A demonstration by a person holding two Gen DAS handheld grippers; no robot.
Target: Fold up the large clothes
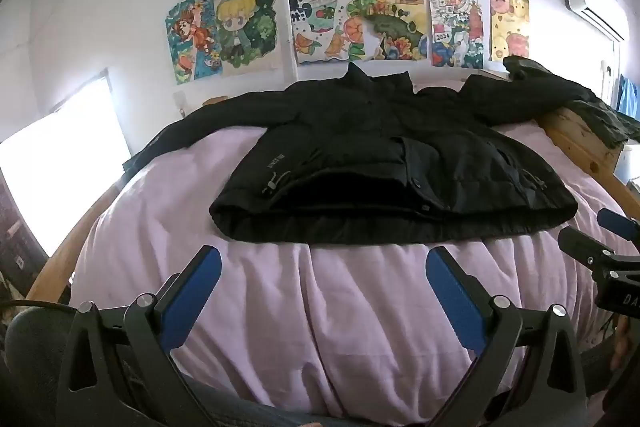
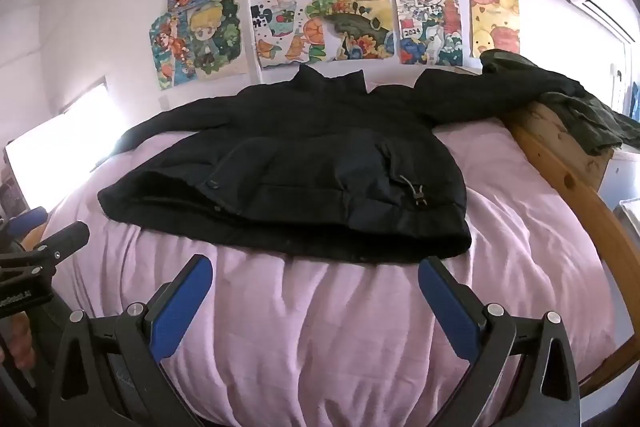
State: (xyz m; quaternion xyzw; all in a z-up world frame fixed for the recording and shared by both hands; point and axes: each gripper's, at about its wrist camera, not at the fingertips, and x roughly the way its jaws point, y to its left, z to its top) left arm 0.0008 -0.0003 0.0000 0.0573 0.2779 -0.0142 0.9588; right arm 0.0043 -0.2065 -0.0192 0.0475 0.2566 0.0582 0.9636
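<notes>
Black jacket (image 1: 384, 163) lies flat, sleeves spread, on pink bedding (image 1: 320, 307); both tools spread wide, holding nothing

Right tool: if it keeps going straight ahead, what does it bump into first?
Probably the black jacket: its bottom hem lies straight ahead of the open right tool. Only pink bedding lies between them. If the tool points slightly downward, it could touch the bedding first; depth is hard to judge.

My left gripper (image 1: 323, 267) hung over the bed (image 1: 360, 307), jaws wide apart, just short of the jacket (image 1: 380, 167) spread flat, hem toward me. My right gripper (image 1: 600, 247) hovered beside its corner.
</notes>
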